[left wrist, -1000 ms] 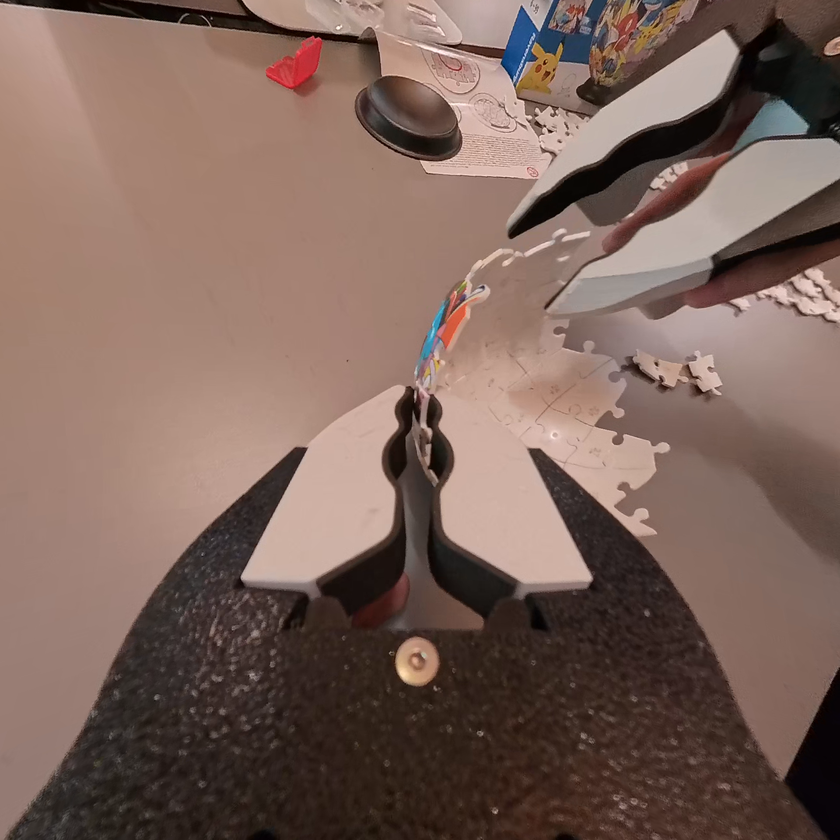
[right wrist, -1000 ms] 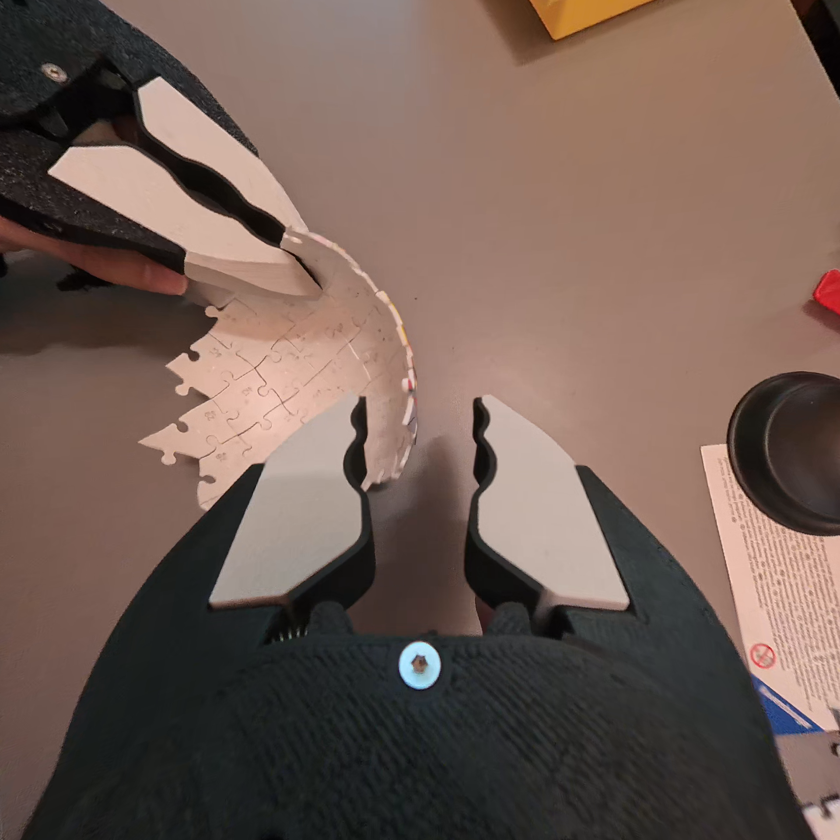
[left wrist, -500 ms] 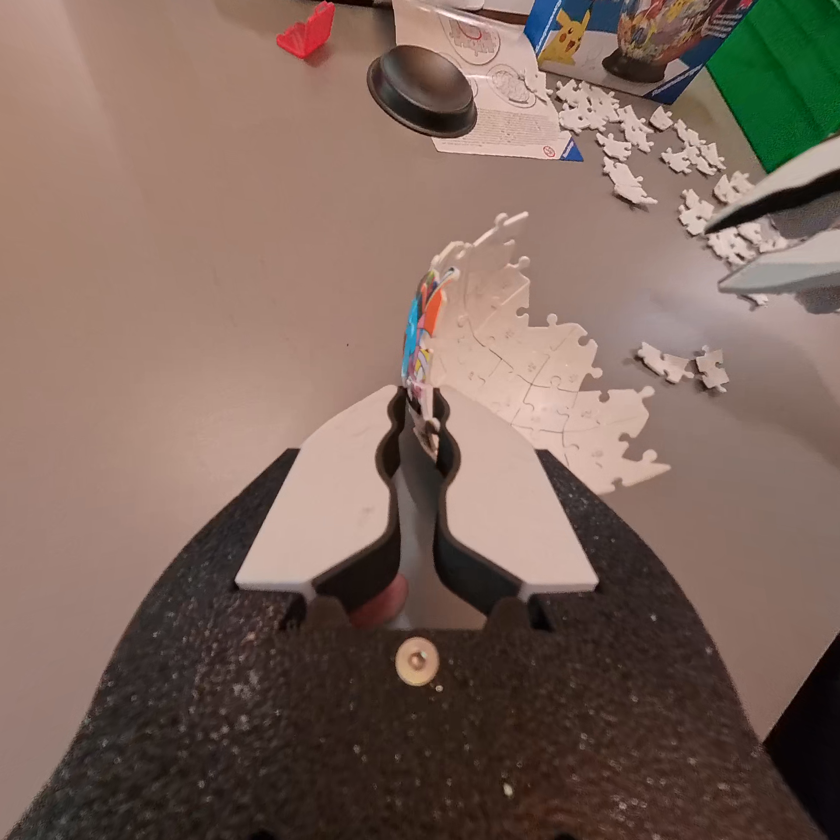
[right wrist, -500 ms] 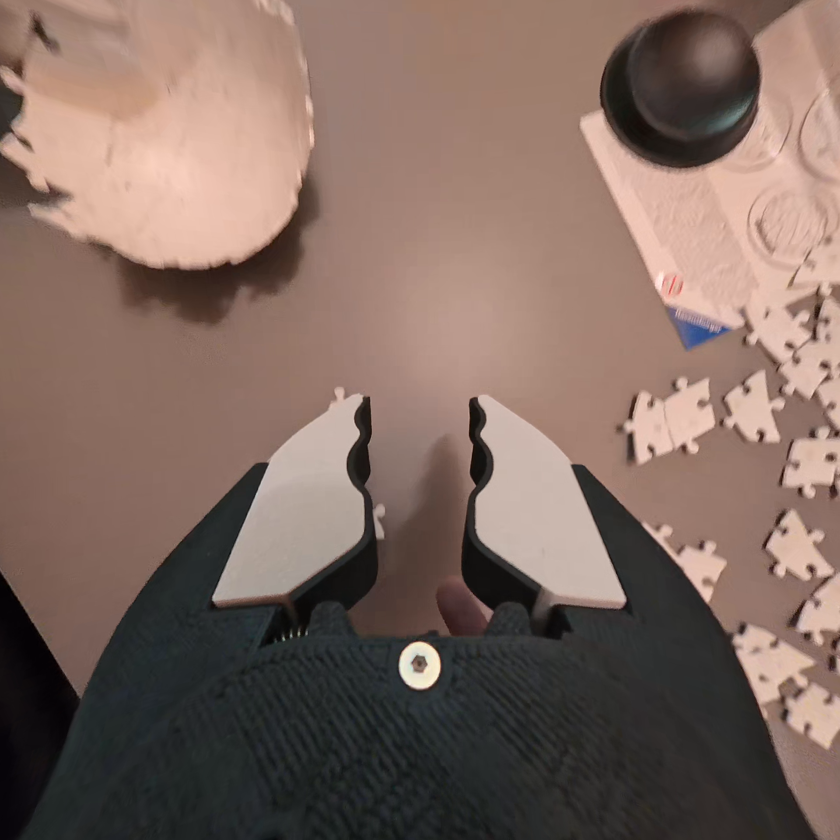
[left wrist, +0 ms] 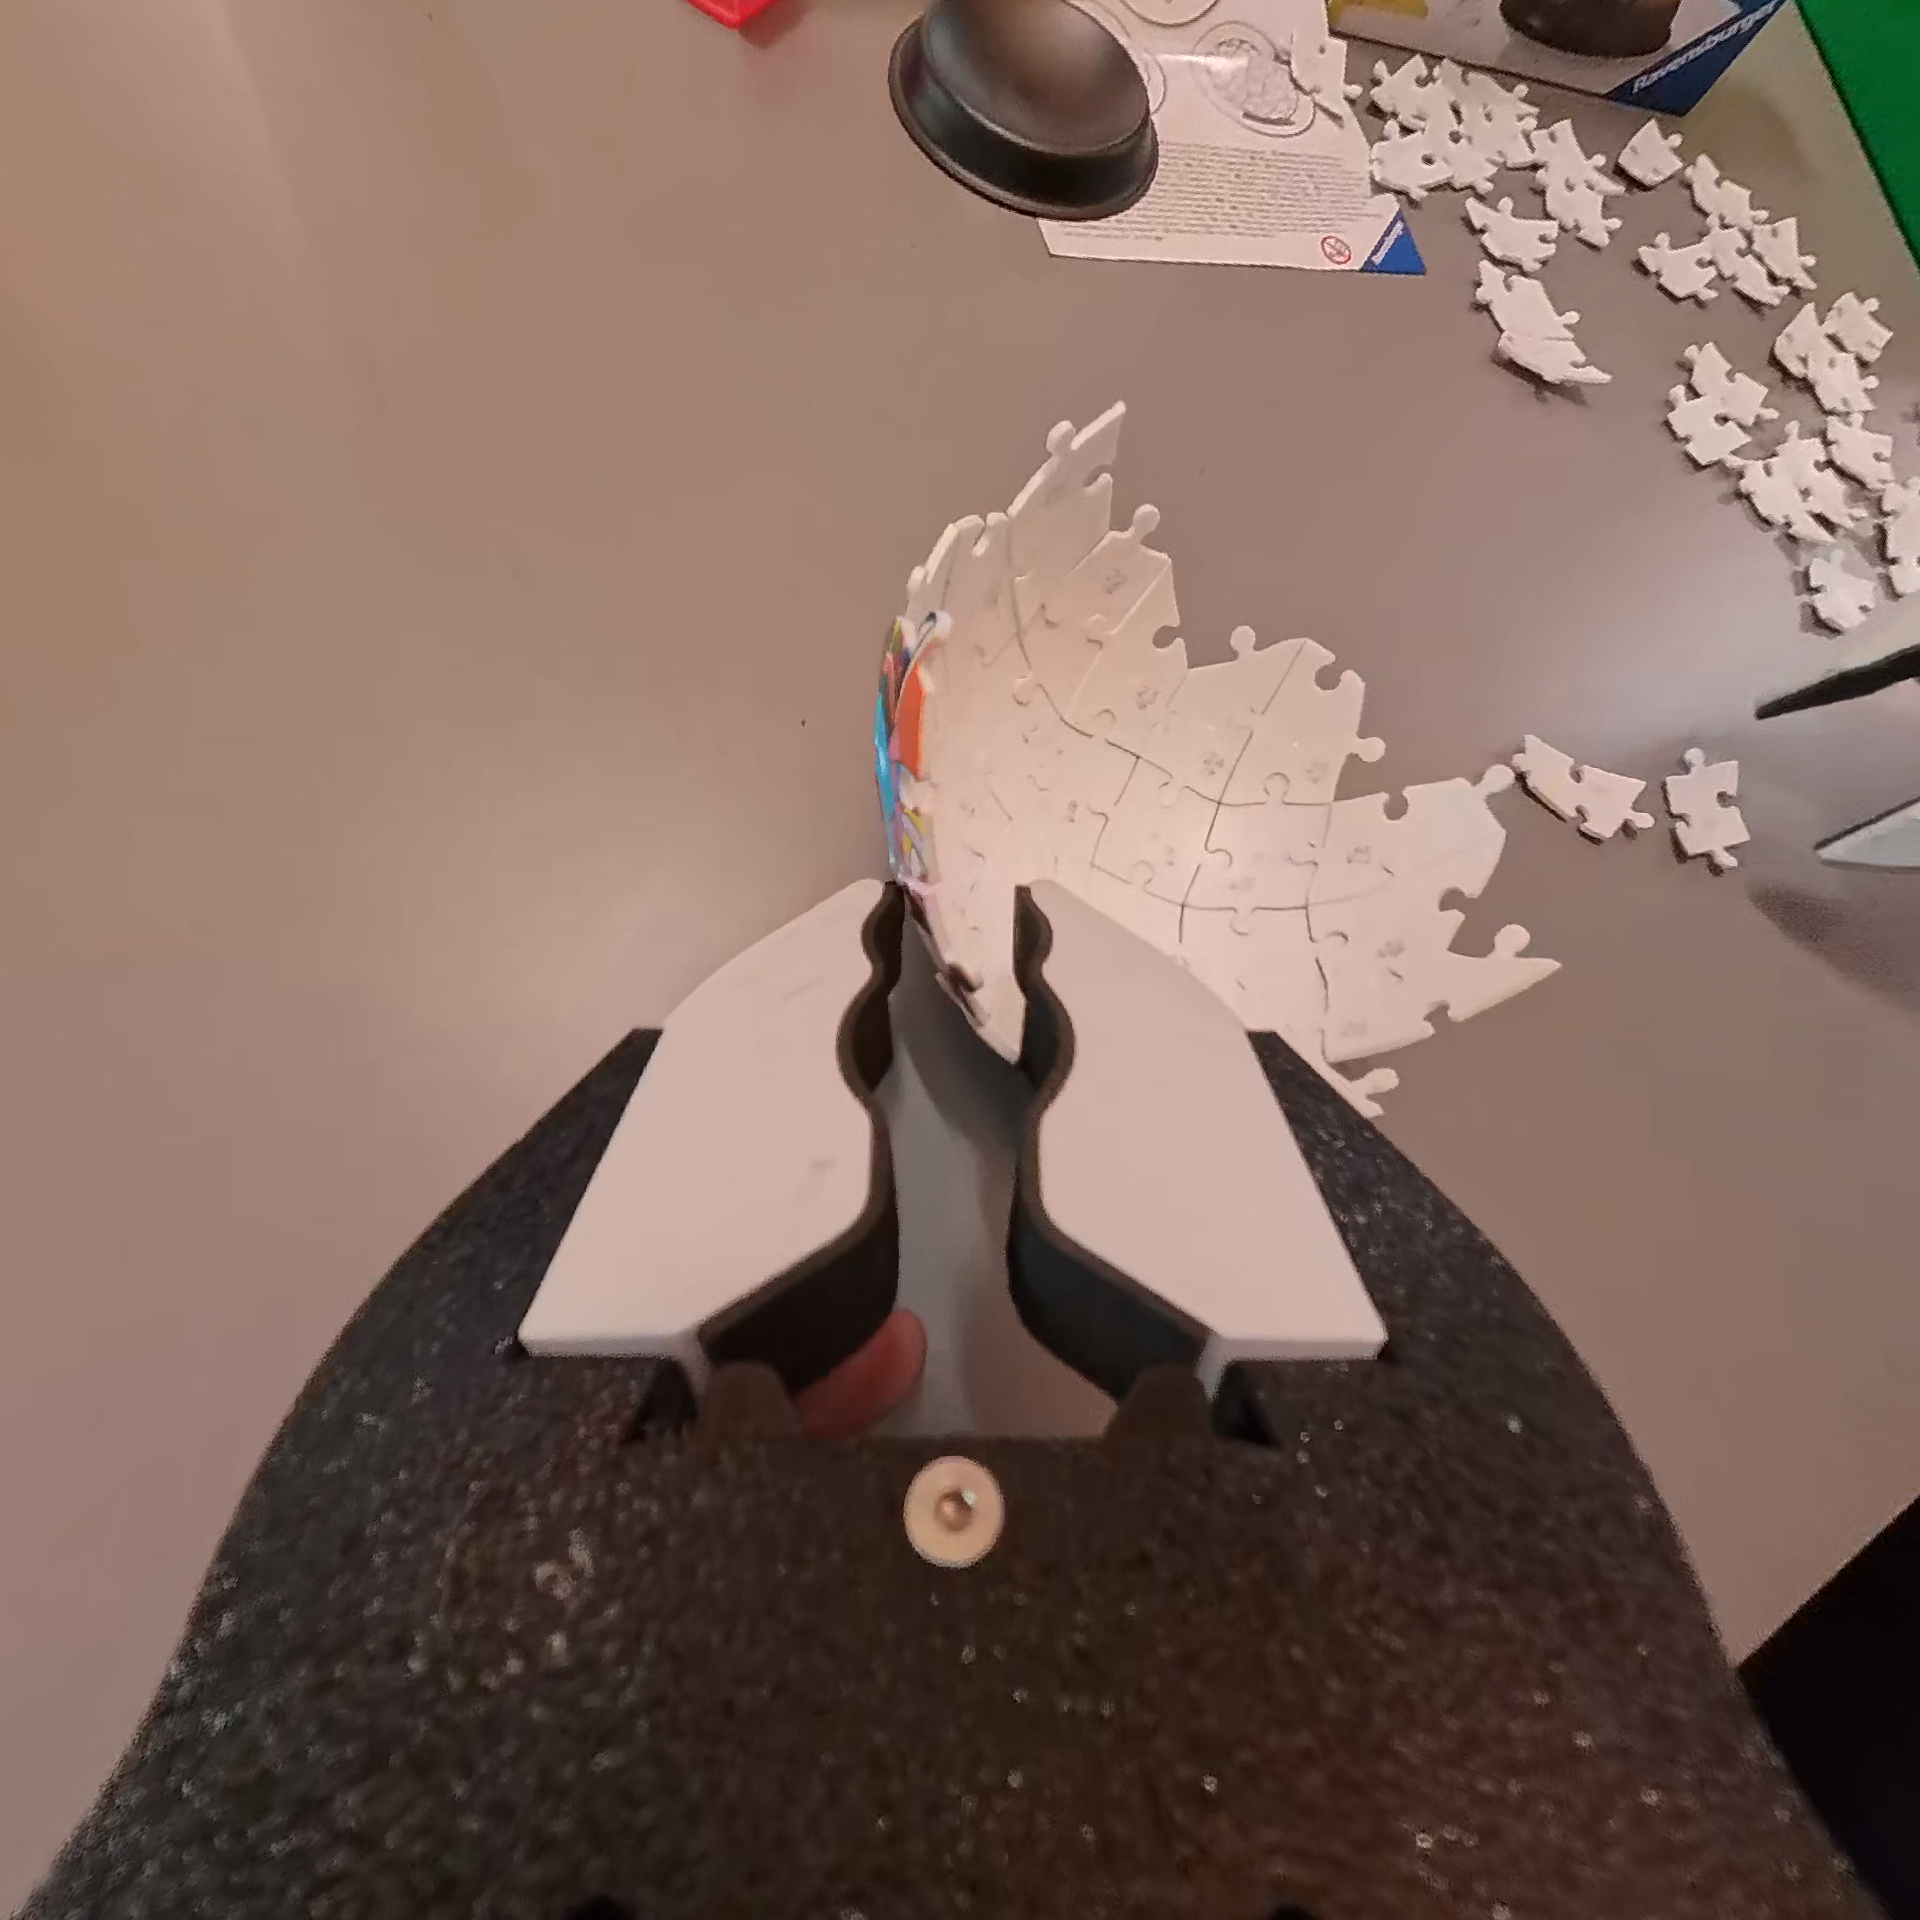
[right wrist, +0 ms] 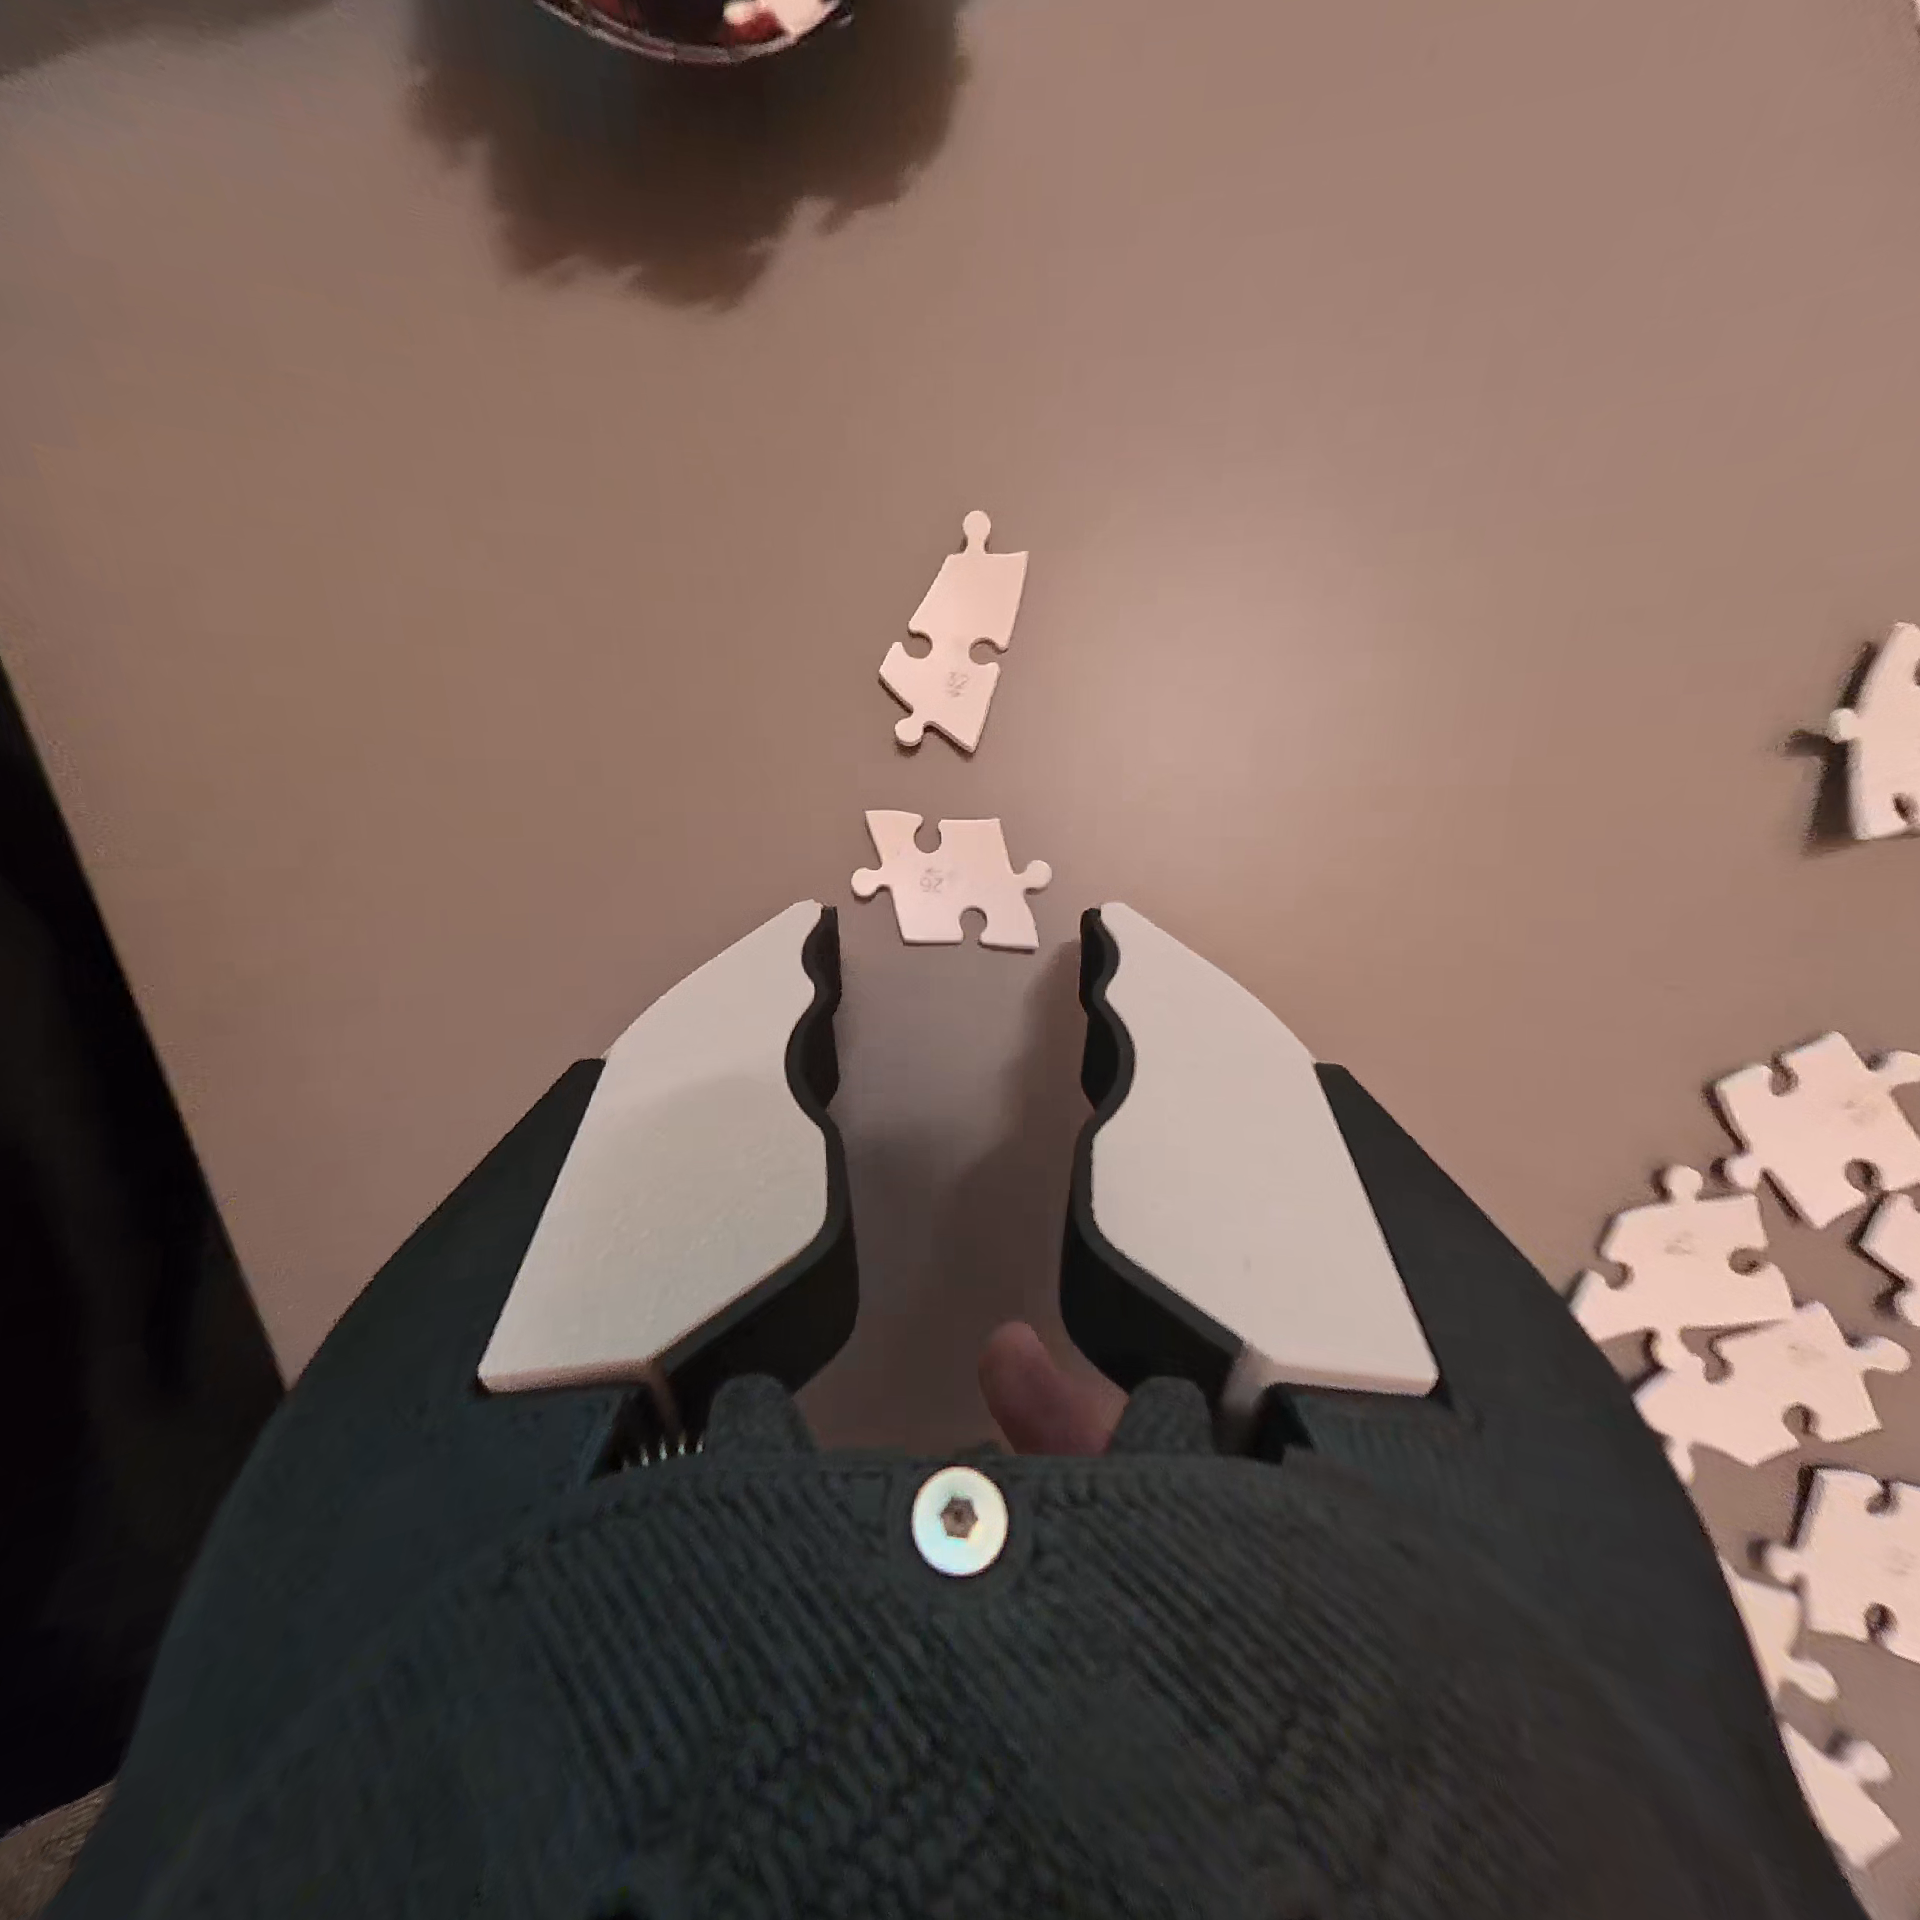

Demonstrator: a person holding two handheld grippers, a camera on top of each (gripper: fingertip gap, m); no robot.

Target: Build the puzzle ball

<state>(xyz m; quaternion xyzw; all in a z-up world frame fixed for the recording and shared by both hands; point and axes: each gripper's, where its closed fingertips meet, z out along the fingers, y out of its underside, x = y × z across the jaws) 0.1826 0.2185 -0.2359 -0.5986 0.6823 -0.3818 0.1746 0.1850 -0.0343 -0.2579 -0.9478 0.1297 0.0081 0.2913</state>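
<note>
Release has begun: your left gripper (left wrist: 951,904), pinched tight a second ago, now gapes around the half-built shell's (left wrist: 1174,821) rim on the table; your right gripper (right wrist: 954,920), wide and empty, has swung to a loose piece (right wrist: 948,879)

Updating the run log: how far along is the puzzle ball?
Partly built. Done: a curved shell section of joined pieces stands on the table. In hand: nothing gripped; the left gripper is open around the shell's edge, and the right gripper is open just short of a single loose piece. Left: a second piece beyond it and a scattered pile, so most of the ball remains.
</note>
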